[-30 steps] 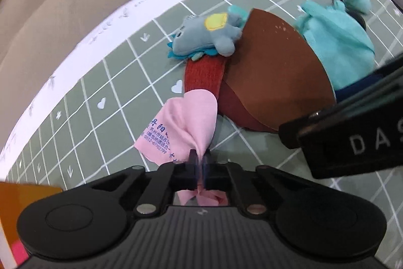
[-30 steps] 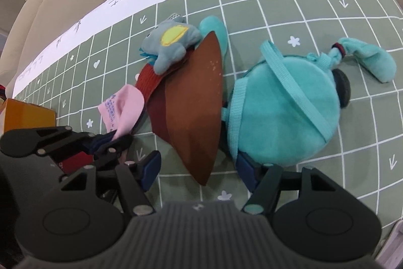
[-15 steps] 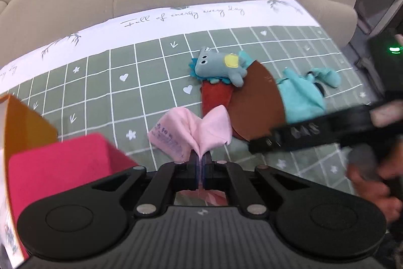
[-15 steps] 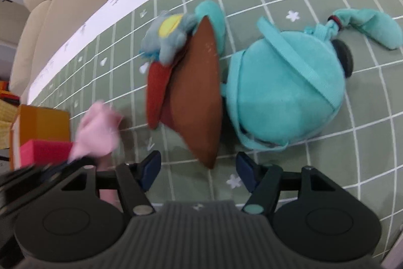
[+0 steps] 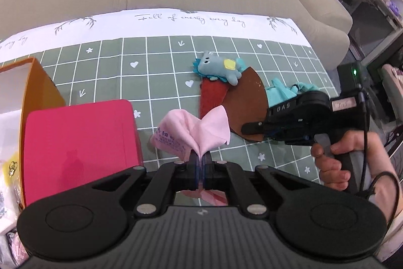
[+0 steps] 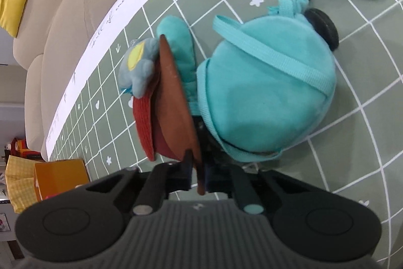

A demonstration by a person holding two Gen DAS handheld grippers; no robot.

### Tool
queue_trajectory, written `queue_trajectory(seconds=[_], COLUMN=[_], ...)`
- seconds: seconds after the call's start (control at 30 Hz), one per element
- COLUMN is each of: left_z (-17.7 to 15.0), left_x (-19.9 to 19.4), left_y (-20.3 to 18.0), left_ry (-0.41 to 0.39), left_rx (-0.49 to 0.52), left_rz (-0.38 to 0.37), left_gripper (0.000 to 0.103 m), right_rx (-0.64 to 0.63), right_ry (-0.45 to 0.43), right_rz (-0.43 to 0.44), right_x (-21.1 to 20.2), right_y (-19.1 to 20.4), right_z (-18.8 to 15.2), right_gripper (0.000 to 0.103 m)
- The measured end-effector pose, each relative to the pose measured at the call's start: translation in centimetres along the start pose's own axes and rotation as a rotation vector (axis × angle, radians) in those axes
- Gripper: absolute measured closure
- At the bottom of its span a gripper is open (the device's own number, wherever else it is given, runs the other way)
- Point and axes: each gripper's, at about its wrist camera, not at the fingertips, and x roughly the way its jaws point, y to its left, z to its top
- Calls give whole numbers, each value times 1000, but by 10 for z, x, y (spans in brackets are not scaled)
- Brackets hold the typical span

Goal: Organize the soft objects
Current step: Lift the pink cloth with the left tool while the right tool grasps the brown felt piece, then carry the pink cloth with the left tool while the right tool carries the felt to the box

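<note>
Jaws of the right gripper (image 6: 197,174) have just been closing and now pinch the near tip of the brown cap brim (image 6: 176,102), whose long axis runs straight away from it. Left gripper (image 5: 200,169), clamped on a pink cloth (image 5: 199,130), hangs beside the red box (image 5: 78,148).

teal plush bag (image 5: 282,92) mostly hidden behind right claw (image 5: 252,129), orange box (image 5: 37,82) cut off at left edge
</note>
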Motion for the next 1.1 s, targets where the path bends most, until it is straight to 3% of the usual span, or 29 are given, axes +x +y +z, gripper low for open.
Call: queue_trajectory(seconds=[0.13, 0.37, 0.5, 0.63, 0.8, 0.93, 1.1], left_z=[-1, -3, -5, -8, -4, -3, -1], left_x=[-3, 1, -3, -11, -30, -49, -87], left_y=[2, -1, -7, -12, -21, -26, -15], left_ry=[-5, 0, -9, -8, -33, -41, -106], left_rx=[-24, -53, -59, -61, -40, -24, -24], left_rz=[-7, -24, -28, -20, -13, -17, -20], left_gripper=[101, 101, 101, 101, 101, 101, 101], right_rx=[-1, -144, -224, -309, -430, -463, -496], right_ry=[-3, -44, -90, -175, -244, -262, -302], right_rz=[12, -24, -25, -96, -103, -91, -81], right_x=[0, -15, -28, -51, -74, -84, -103], right_y=[0, 21, 35, 51, 80, 100, 124], right_z=[-4, -14, -23, -37, -59, -76, -103], right_gripper=[103, 103, 103, 103, 103, 103, 103])
